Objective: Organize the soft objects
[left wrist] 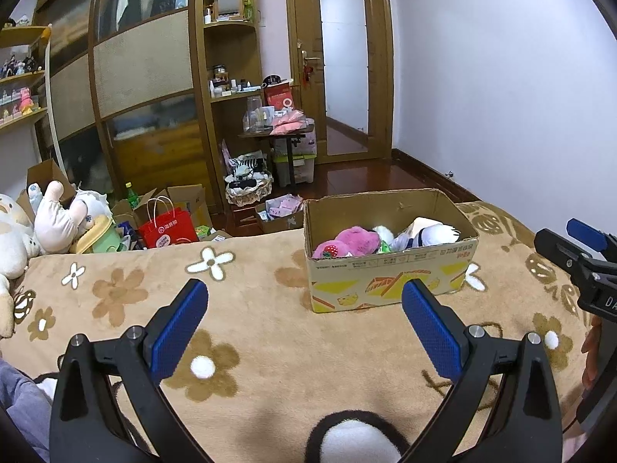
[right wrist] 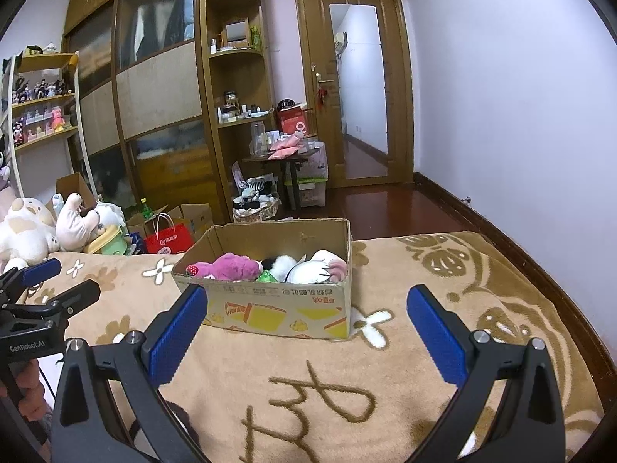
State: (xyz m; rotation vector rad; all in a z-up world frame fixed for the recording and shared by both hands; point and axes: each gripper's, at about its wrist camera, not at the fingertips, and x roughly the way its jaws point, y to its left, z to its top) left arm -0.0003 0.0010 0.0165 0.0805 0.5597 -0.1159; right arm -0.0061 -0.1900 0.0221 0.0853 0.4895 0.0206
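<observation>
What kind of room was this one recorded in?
Most likely a lived-in bedroom: a bed under a flowered blanket, a tall wooden wardrobe, and plush toys piled at the bedside, with more in a cardboard box.

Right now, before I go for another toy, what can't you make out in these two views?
- Cardboard box contents: near wall hides everything beneath the pink plush, both views.
- Dark-and-white plush: cut off by left wrist view's bottom edge, between the left gripper fingers.
- Plush pile beyond the bed: left edge crops it.
</observation>
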